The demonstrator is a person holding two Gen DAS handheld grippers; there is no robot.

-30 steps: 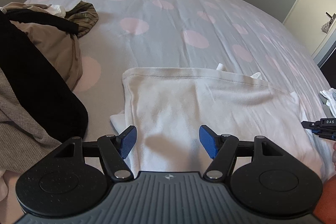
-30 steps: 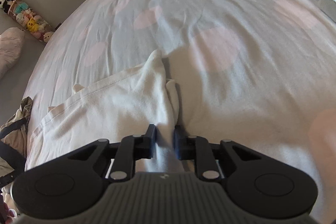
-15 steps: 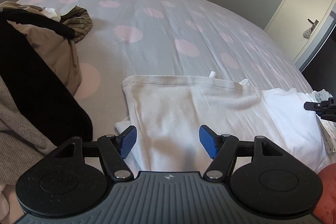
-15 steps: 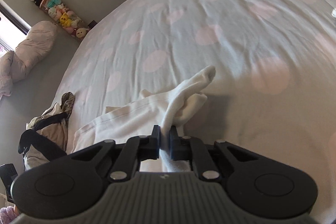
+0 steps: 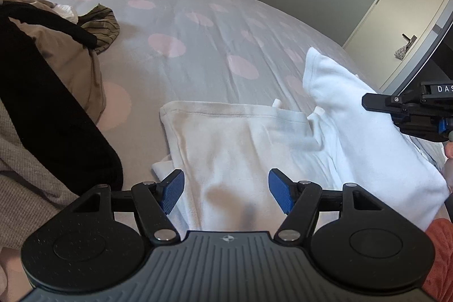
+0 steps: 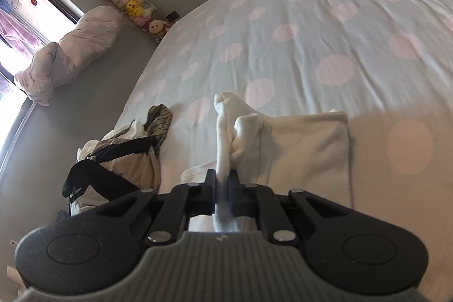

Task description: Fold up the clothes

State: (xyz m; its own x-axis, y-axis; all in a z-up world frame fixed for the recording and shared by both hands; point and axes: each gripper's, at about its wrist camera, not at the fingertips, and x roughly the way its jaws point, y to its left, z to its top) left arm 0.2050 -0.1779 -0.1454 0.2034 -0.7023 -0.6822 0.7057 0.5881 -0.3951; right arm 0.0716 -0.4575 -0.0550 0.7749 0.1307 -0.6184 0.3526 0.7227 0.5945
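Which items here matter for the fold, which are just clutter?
In play: white garment; right gripper, shut on its lifted side; left gripper, open above it.

Lying about: clothes pile; plush toys; pillow; door.

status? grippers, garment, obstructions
Left hand-held gripper open, over the white garment, nothing gripped. Right hand-held gripper shut on the garment's edge, lifted off the bed. Clothes pile at left, apart from the garment.
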